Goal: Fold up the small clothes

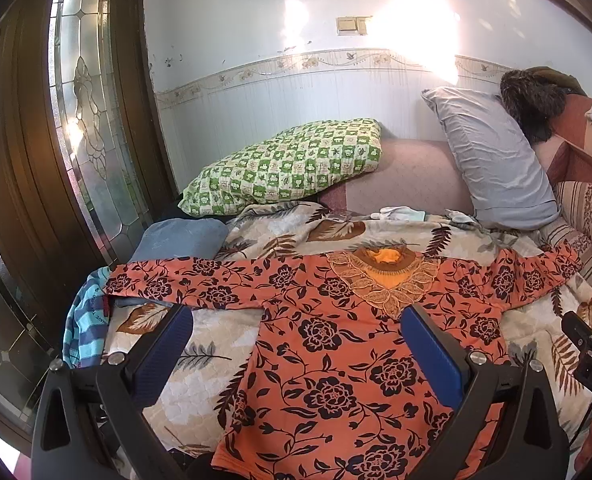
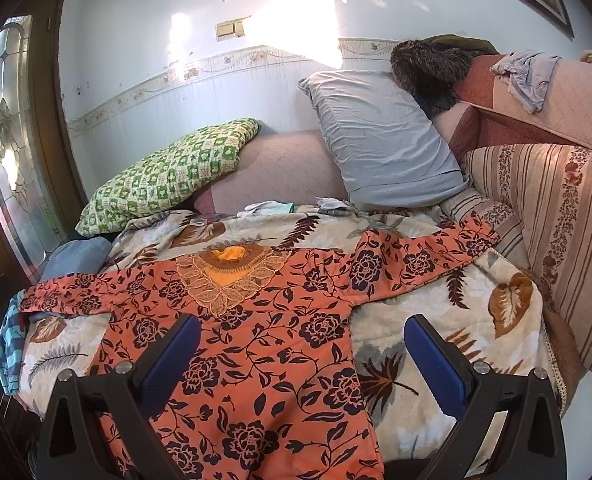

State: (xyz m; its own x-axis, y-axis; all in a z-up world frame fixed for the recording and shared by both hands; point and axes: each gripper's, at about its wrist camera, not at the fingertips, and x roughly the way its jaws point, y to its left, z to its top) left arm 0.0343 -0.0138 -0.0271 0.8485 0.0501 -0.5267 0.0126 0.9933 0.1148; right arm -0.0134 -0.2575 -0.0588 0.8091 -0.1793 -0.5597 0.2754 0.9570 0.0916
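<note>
Both grippers hover over the bed with nothing held: left gripper [image 1: 296,344] has its jaws released wide, blue pads apart, and right gripper [image 2: 301,350] is the same, spread and empty. The step looks like the very start of the fold, garment laid out and no crease made yet. The orange floral top [image 1: 335,360] lies flat, front up, on the leaf-print blanket [image 1: 200,364], both sleeves stretched out sideways. In the left wrist view the body of the top fills the space between the jaws and runs under the right-hand finger, while the left-hand finger sits over bare blanket just off the top's side edge. In the right wrist view it is mirrored: the left-hand finger is over the top's body, the right-hand finger over blanket beyond the other side edge. The right gripper's tip shows at the right edge of the left view, so the two tools sit side by side, near the hem end, both pointing toward the neckline. The likely next move is each gripper going forward and outward to a sleeve, pinching at cuff or shoulder, then carrying it across the chest; thin fabric, so a low approach is needed to catch the top alone and not the blanket. Ahead of the jaws is the embroidered collar [image 1: 383,276], the left sleeve [image 1: 184,280] ending over a striped blue cloth [image 1: 86,320], and the right sleeve [image 2: 423,256] reaching toward the striped cushion [image 2: 555,240]. Farther beyond: green checked pillow [image 1: 284,164] and grey pillow [image 2: 379,140] against the wall.
</note>
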